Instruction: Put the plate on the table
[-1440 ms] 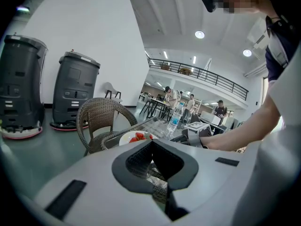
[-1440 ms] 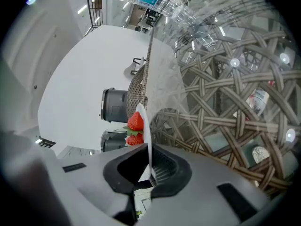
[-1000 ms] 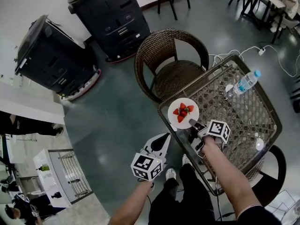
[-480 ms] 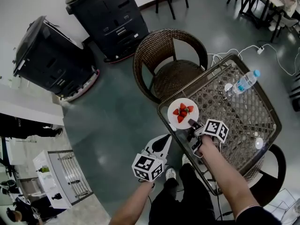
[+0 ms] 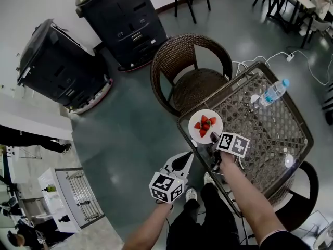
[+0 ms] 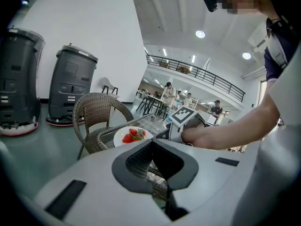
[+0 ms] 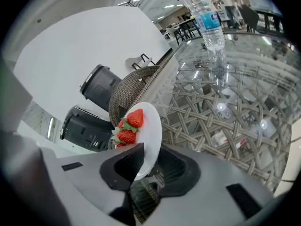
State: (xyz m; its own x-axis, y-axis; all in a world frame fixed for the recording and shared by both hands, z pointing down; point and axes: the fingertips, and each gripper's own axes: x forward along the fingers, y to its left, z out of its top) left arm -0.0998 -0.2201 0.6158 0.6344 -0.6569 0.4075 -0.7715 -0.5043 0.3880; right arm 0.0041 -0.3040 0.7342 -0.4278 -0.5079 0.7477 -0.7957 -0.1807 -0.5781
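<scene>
One plate (image 5: 193,134), one bottle (image 5: 272,91), label illegible

1 white plate (image 5: 207,113). Abt 4 strawberries (image 5: 204,124), hard to count. 1 water bottle (image 5: 273,91). 1 glass-top wicker table (image 5: 270,134). 1 brown wicker chair (image 5: 190,66). 2 big black machines (image 5: 122,20), 2nd machine (image 5: 60,69). 1 white cord (image 5: 276,56).

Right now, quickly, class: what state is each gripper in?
Left gripper: open, nothing between its jaws.
Right gripper: jaws opening, plate rim between them.
</scene>
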